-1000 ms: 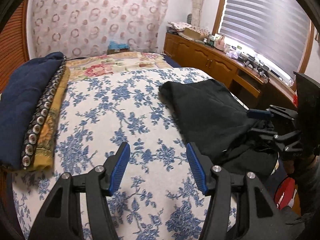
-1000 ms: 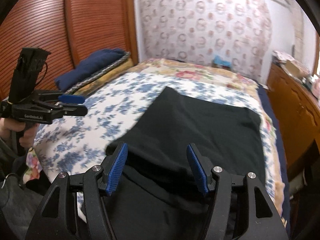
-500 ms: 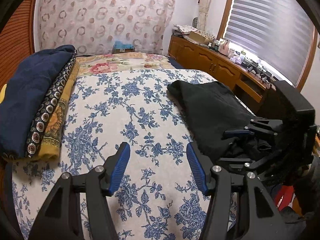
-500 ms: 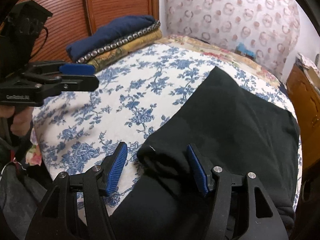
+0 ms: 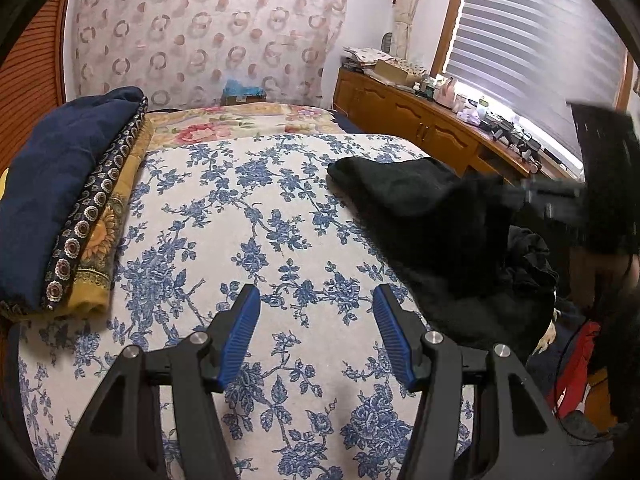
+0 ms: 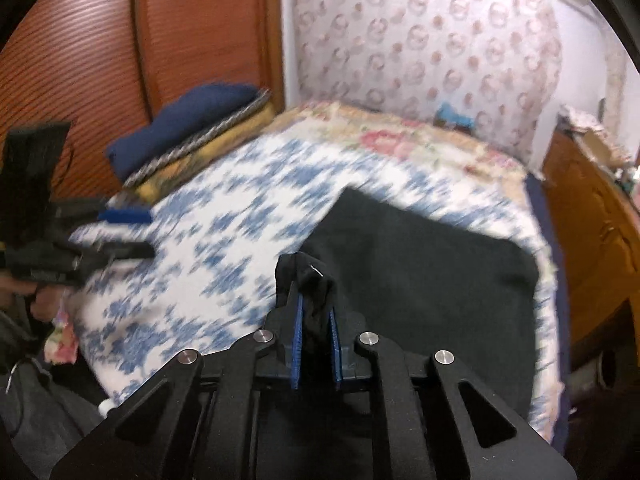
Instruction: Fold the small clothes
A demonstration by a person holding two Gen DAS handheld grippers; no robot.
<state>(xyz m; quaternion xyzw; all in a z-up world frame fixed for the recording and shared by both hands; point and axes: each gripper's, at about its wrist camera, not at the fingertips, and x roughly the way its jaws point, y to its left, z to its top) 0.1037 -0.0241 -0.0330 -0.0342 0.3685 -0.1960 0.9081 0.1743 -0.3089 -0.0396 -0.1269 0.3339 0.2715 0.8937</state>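
Right wrist view: the right gripper [image 6: 315, 312], its jaws having just closed, pinches a bunched corner of the black garment [image 6: 420, 264] at lower centre; the garment lies across the floral bedspread [image 6: 224, 248]. The left gripper [image 5: 316, 328] hangs spread over bare bedspread, lower centre.

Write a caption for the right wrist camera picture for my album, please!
The right gripper pinches a corner of the black garment on the blue-flowered bedspread.
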